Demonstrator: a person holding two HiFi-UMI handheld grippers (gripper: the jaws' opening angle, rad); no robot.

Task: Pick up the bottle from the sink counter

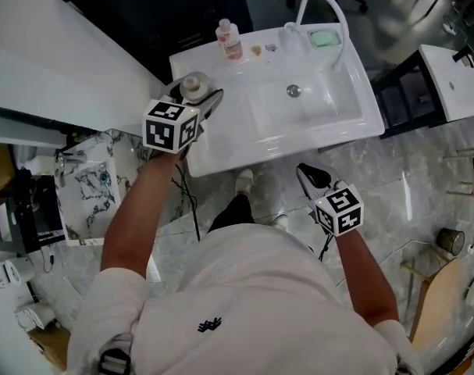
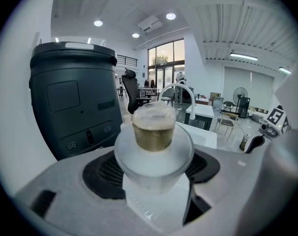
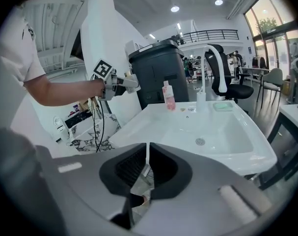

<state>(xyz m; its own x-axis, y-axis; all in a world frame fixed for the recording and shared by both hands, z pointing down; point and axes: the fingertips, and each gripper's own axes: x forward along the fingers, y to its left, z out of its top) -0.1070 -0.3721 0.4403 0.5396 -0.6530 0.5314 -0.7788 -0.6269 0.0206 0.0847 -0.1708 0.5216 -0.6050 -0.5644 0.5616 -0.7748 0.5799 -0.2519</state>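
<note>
A frosted white bottle with a tan cap [image 1: 194,83] is over the left front corner of the white sink counter [image 1: 221,143]. My left gripper [image 1: 199,98] is shut on it. In the left gripper view the bottle [image 2: 153,132] stands upright between the two dark pads [image 2: 107,171], and it looks lifted off the counter. A second, pink bottle [image 1: 229,40] stands at the back of the counter. My right gripper [image 1: 308,175] hangs in front of the sink, below the counter's edge, with its jaws shut on nothing [image 3: 148,154].
The basin [image 1: 299,104] has a white arched faucet [image 1: 322,2] and a green soap [image 1: 325,39] at the back. A tall dark bin [image 2: 75,97] stands behind the counter. A marble-patterned stand [image 1: 88,186] with cables is at the left. My feet are under the sink's front edge.
</note>
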